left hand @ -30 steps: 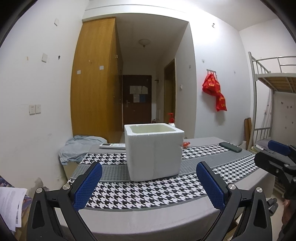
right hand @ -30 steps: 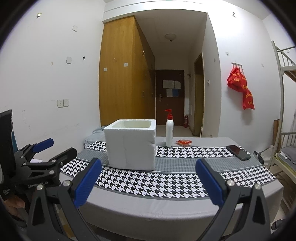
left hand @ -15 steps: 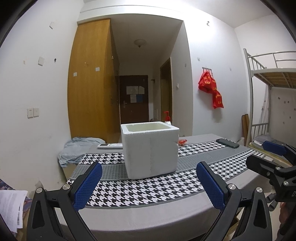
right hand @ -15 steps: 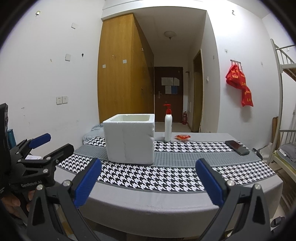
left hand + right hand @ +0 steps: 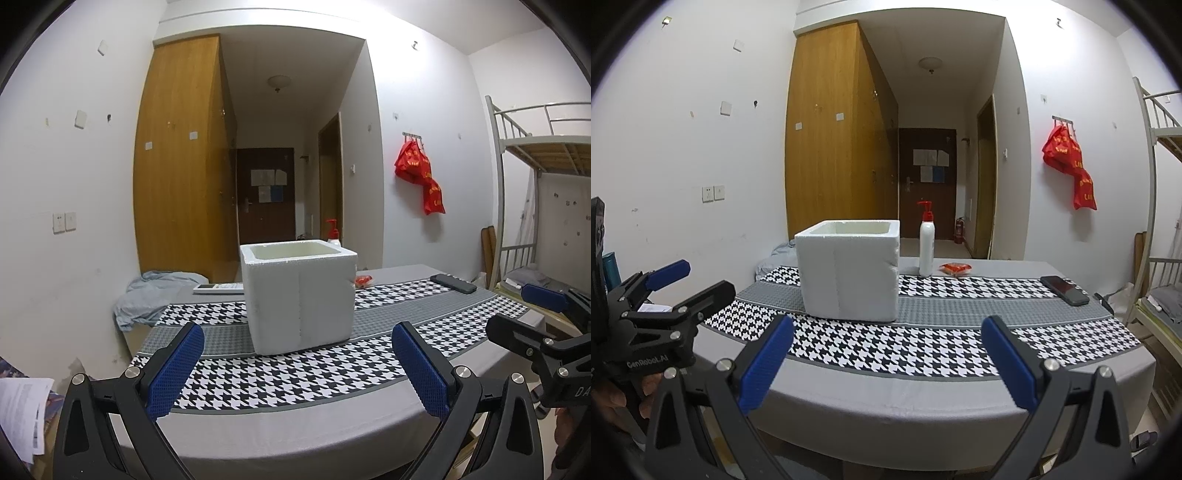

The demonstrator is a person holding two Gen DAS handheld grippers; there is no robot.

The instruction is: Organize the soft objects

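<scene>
Item 1, left gripper [image 5: 297,363]: I hold it short of the table's near edge, fingers spread wide, nothing between them.

Item 2, right gripper [image 5: 886,360]: same posture, fingers wide apart and empty, off the near edge.

Item 3, white foam box [image 5: 298,295]: open-topped, standing upright on the houndstooth cloth [image 5: 295,376], toward the table's left half. I take it as the likely container.

Item 4, soft objects: a small red packet [image 5: 956,268] lies behind and to the right of the box, just beside the white pump bottle [image 5: 926,243]; a crumpled blue-grey cloth [image 5: 147,293] sits at the far left corner. Which of these I am meant to sort, I cannot tell.

Item 5, step in hand: judged as the opening approach; nothing picked up yet. Next move calls for reaching past the box toward one soft item.

Item 6, obscured: the box interior is hidden below its rim. A dark phone [image 5: 1065,290] lies far right.
</scene>
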